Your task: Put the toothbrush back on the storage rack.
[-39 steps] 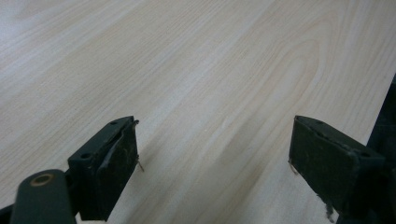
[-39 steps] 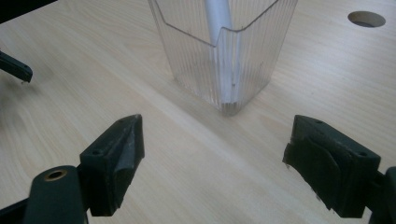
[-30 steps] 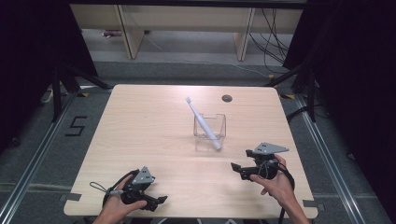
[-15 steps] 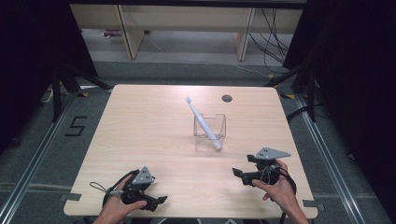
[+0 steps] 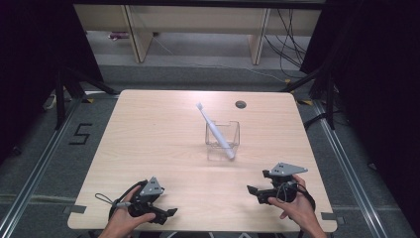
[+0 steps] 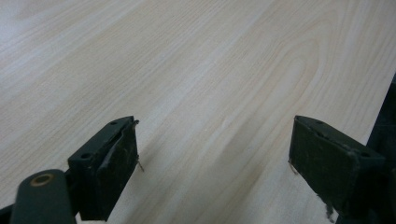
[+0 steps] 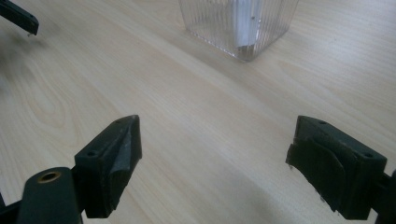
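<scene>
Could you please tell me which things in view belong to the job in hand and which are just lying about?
Job:
toothbrush, leaning
clear container holding it
left tongs, open
right tongs, open

Lying about:
table grommet
shelving behind the table

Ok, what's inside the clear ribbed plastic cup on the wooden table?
A white toothbrush leans in the clear ribbed plastic cup, head sticking out up-left. Its lower end is blurred behind the ribbed wall, so whether anything else sits inside cannot be told.
</scene>
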`<state>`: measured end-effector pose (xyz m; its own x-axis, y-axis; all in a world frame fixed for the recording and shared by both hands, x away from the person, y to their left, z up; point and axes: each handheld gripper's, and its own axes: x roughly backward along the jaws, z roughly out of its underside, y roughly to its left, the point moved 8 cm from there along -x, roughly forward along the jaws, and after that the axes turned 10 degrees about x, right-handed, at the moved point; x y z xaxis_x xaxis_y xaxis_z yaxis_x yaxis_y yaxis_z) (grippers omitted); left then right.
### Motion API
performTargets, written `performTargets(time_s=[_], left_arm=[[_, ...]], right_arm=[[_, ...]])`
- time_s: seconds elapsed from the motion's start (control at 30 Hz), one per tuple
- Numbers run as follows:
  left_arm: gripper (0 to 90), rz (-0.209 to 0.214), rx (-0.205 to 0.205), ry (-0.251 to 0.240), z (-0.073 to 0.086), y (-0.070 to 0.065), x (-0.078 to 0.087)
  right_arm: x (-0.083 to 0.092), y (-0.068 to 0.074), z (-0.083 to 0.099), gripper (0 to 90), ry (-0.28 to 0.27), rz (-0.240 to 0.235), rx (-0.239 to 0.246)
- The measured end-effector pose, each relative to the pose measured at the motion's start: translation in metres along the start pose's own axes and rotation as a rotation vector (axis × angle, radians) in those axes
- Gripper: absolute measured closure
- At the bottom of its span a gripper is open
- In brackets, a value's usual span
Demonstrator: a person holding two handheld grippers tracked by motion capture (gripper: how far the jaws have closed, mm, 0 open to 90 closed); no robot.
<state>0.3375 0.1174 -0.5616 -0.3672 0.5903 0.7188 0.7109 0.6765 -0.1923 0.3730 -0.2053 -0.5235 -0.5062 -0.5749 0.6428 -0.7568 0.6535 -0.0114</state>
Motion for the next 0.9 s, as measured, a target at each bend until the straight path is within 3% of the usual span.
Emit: performTargets(time_s=[0.1,0.13,0.2,0.23,0.3,0.4,0.43,0.47,0.53,0.57,0.63,0.67,0.7,0.73,0.8,0.87,0.9], left_arm=[[14.9,-0.004,-0.002,0.0,0.0,0.0,0.0],[14.9,-0.002,-0.003,0.0,0.0,0.0,0.0],[14.9,0.0,0.001,-0.002,0.0,0.0,0.0],[14.9,-0.001,0.001,-0.001,0.0,0.0,0.0],[14.9,0.0,0.0,-0.001,0.0,0.0,0.0],[14.9,0.006,0.001,0.003,0.0,-0.001,0.0],[14.9,0.006,0.001,0.002,0.0,-0.001,0.0],[14.9,-0.001,0.0,-0.001,0.0,0.0,0.0],[14.9,0.0,0.0,-0.001,0.0,0.0,0.0],[14.9,-0.001,-0.001,-0.001,0.0,0.0,0.0],[14.9,0.007,0.001,0.0,0.0,-0.001,0.0],[14.9,0.006,-0.001,0.001,0.0,-0.001,0.0],[14.9,0.006,0.0,0.001,0.0,-0.001,0.0],[14.9,0.006,0.0,0.003,0.0,-0.001,0.0],[14.9,0.006,-0.001,0.001,0.0,-0.001,0.0],[14.9,0.006,-0.001,0.001,0.0,-0.001,0.0],[14.9,0.006,0.0,0.0,0.0,-0.001,0.0]], right_arm=[[0.001,-0.001,0.002,16.1,-0.007,0.007,0.031],[0.002,0.004,0.004,16.1,0.003,-0.009,-0.007],[0.003,0.005,0.005,16.0,-0.002,-0.004,-0.015],[0.003,0.003,0.006,16.0,-0.001,0.0,0.003],[0.004,0.005,0.008,16.1,0.006,-0.005,-0.018],[0.005,0.003,0.011,16.0,0.0,0.004,0.021],[0.005,0.006,0.012,16.1,0.004,-0.005,-0.002],[0.005,0.004,0.012,16.0,0.003,-0.001,0.02],[0.005,0.007,0.014,16.0,0.014,-0.009,-0.001],[0.005,0.005,0.015,16.0,0.009,-0.002,0.024],[0.006,0.008,0.018,16.0,0.026,-0.004,0.002],[0.005,0.005,0.018,16.0,0.014,-0.001,0.041],[0.006,0.008,0.019,16.0,0.023,-0.004,0.004],[0.007,0.006,0.02,16.0,0.021,0.008,0.029],[0.006,0.011,0.021,16.1,0.025,-0.015,0.002],[0.006,0.009,0.022,16.0,0.027,-0.019,0.045],[0.006,0.009,0.023,16.0,0.029,-0.006,0.032]])
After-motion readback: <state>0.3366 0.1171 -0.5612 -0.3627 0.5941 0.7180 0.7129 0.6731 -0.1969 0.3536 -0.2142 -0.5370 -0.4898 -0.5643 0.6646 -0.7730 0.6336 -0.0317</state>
